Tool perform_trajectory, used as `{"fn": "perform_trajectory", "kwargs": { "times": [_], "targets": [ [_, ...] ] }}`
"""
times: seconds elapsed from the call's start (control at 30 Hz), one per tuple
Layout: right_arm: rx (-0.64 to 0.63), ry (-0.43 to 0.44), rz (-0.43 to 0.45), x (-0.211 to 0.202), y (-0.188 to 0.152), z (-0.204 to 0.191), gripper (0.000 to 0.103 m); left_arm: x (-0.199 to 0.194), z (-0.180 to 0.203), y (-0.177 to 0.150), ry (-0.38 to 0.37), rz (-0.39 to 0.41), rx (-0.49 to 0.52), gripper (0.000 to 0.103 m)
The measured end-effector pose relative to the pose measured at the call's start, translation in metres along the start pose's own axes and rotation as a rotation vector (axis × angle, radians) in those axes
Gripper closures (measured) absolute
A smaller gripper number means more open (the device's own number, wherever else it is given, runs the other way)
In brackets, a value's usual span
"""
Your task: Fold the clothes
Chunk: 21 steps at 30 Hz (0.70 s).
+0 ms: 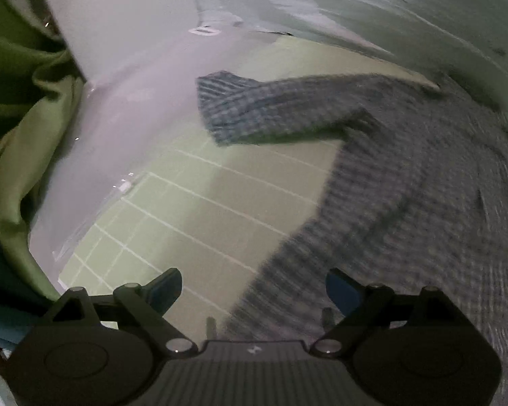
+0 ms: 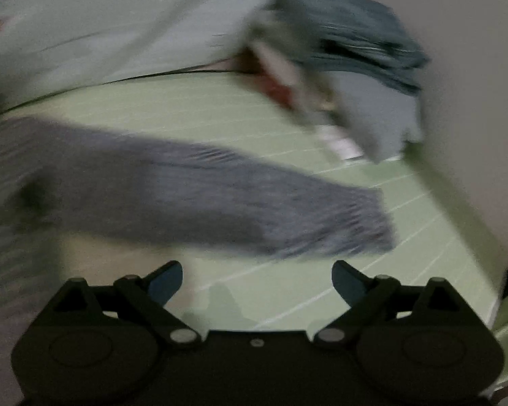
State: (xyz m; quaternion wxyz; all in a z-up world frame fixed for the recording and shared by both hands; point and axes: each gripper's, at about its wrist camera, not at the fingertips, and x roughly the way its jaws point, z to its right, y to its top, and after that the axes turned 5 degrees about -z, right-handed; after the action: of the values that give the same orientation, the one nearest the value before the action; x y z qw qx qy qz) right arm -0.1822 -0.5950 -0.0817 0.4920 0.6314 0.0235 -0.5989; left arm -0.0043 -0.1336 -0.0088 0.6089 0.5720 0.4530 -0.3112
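Both claws agape, left claw (image 1: pixel 254 291) over checked shirt (image 1: pixel 389 176)

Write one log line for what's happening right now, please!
stage: pre-fold | checked shirt spread on green mat, sleeves out | left hand-held gripper open, empty | right hand-held gripper open, empty | views blurred

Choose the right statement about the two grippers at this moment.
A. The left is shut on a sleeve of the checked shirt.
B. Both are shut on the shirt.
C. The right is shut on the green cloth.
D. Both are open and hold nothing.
D: the left gripper and the right gripper both have their fingers wide apart, and the checked shirt lies spread on the green gridded mat, gripped by neither.
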Motion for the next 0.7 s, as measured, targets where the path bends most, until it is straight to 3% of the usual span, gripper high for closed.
{"fn": "perform_trajectory", "kwargs": {
  "times": [0.2, 0.37, 0.47, 0.7],
  "targets": [
    [0.015, 0.093, -0.067, -0.047, -0.048, -0.087, 0.004, 0.025, -0.055, 0.036, -0.046, 0.003, -0.047, 0.011],
    [-0.023, 0.11, -0.088, -0.071, -0.076, -0.144, 0.001, 0.05, -0.093, 0.075, -0.125, 0.032, -0.054, 0.014],
    [0.005, 0.102, -0.099, -0.085, -0.084, -0.164, 0.001, 0.072, -0.103, 0.103, -0.203, 0.026, -0.04, 0.026],
    [0.064, 0.053, -0.122, -0.103, -0.095, -0.184, 0.001, 0.122, -0.1, 0.158, -0.315, 0.019, -0.002, 0.029]
  ]
}}
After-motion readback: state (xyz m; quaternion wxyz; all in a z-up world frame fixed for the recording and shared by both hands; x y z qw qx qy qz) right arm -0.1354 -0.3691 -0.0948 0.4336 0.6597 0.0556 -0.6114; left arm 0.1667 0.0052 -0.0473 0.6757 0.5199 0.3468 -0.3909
